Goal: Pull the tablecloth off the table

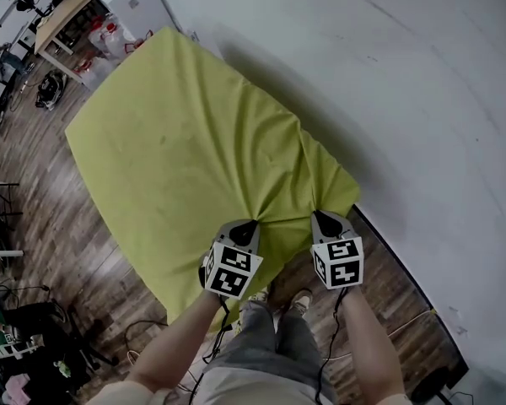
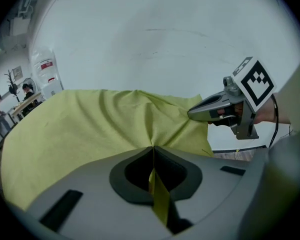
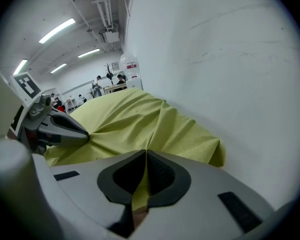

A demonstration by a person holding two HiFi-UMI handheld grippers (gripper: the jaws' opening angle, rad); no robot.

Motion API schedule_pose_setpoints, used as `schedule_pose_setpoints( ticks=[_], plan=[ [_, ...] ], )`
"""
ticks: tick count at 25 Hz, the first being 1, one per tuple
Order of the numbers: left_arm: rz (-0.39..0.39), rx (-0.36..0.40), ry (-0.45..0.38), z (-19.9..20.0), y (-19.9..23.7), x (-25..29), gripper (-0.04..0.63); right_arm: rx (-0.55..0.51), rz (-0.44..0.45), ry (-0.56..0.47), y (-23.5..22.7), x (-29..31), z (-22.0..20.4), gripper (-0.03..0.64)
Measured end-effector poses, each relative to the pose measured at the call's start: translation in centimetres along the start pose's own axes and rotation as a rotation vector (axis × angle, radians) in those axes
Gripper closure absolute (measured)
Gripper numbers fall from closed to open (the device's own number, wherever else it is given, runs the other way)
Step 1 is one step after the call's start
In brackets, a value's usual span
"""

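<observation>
Head view: a yellow-green tablecloth (image 1: 185, 150) is seen spread over a table set against a white wall (image 1: 388, 74), with wooden floor (image 1: 51, 201) around it. Its near edge is pinched at two spots, by the left gripper (image 1: 244, 226) and by the right gripper (image 1: 325, 219), which are held side by side near the corner next to the wall; creases in the cloth fan out from both pinches. Left gripper view: the jaws are closed on a thin fold of the tablecloth (image 2: 80, 124), a strip of which is seen running back between the pads, and the fabric is gathered into ridges at the tips. The right gripper (image 2: 195, 113) is seen just beside, its tip in the cloth. Right gripper view: the jaws are likewise clamped on a fold of the tablecloth (image 3: 140, 114), cloth showing between the pads, and the left gripper (image 3: 85, 133) is seen biting the same edge to the left.
</observation>
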State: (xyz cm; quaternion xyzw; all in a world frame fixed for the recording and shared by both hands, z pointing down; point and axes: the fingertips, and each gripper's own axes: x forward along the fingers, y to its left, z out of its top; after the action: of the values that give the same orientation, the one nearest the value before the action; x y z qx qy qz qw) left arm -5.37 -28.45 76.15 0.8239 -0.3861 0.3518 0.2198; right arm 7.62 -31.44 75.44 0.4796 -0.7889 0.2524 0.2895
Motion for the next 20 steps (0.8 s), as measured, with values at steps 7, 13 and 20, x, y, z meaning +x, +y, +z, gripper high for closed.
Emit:
schedule_pose_setpoints(
  ticks=[7, 13, 20],
  plan=[
    [-0.014, 0.005, -0.144, 3.9, -1.4, -5.2, 0.572, 0.053, 0.032, -0.088, 1.1, -6.0, 2.9, 0.584],
    [0.005, 0.074, -0.257, 9.5, -3.2, -10.6, 0.572, 0.035, 0.031, -0.187, 1.4, -12.8, 7.8, 0.584],
    [-0.012, 0.142, -0.424, 19.0, -5.2, -16.8, 0.572, 0.007, -0.016, -0.375, 0.8, -22.8, 15.9, 0.584]
  ],
)
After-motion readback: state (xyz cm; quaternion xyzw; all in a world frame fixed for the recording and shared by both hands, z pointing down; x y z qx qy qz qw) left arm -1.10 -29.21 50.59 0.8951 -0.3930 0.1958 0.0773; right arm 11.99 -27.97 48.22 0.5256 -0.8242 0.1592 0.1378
